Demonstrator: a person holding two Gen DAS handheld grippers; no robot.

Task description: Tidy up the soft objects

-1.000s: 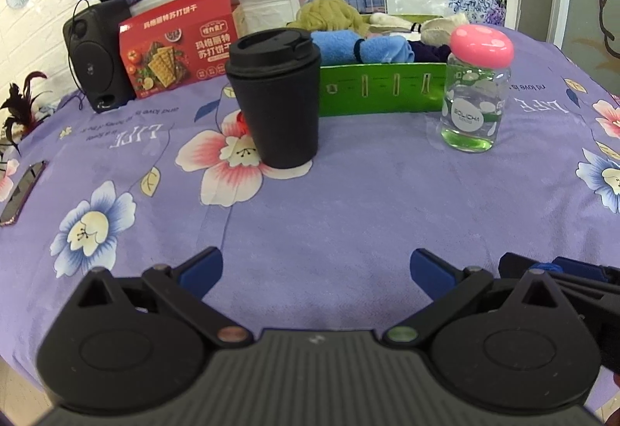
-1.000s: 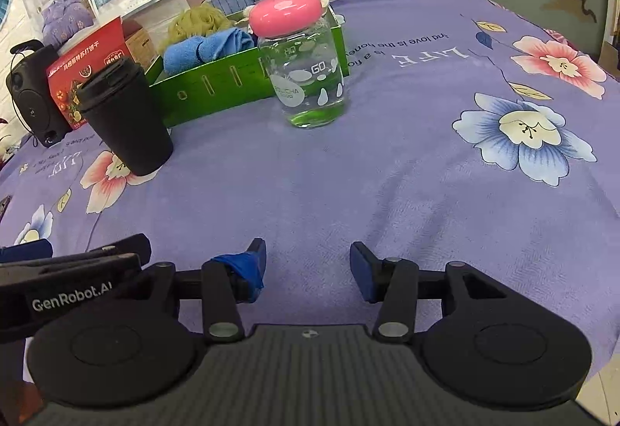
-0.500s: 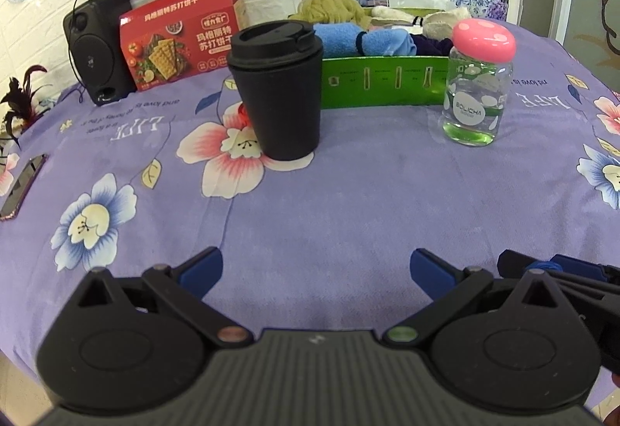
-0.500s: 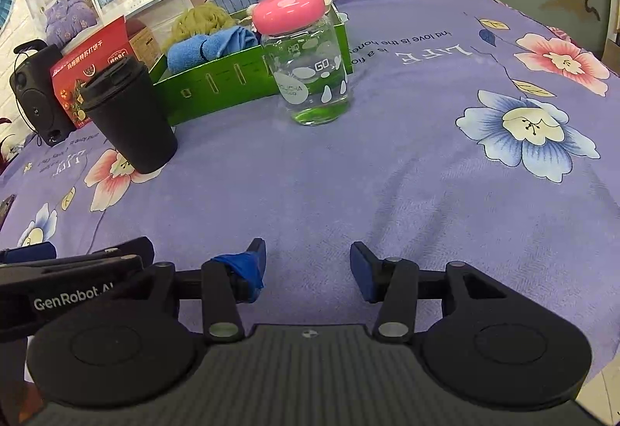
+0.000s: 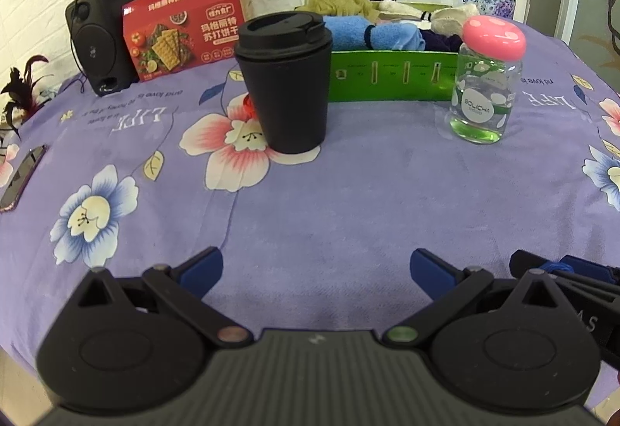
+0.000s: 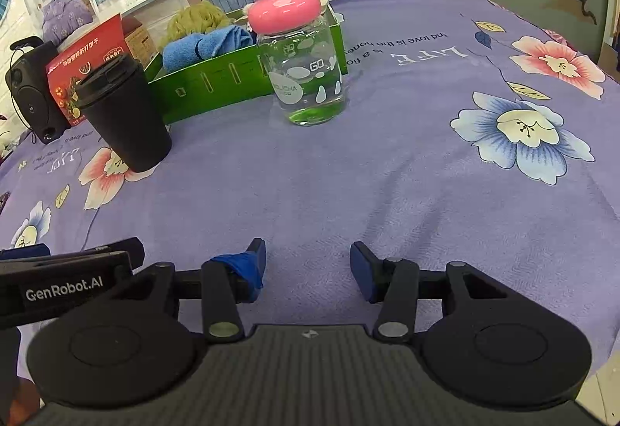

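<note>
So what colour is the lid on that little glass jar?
Pink. The jar's lid is a plain glossy pink dome, clearest in the left wrist view.

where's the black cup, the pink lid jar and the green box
black cup point(image 5: 288, 93), left wrist view, middle of its side wall
pink lid jar point(image 5: 482, 98), left wrist view, on its clear glass body
green box point(image 5: 391, 75), left wrist view, on its front wall
</note>
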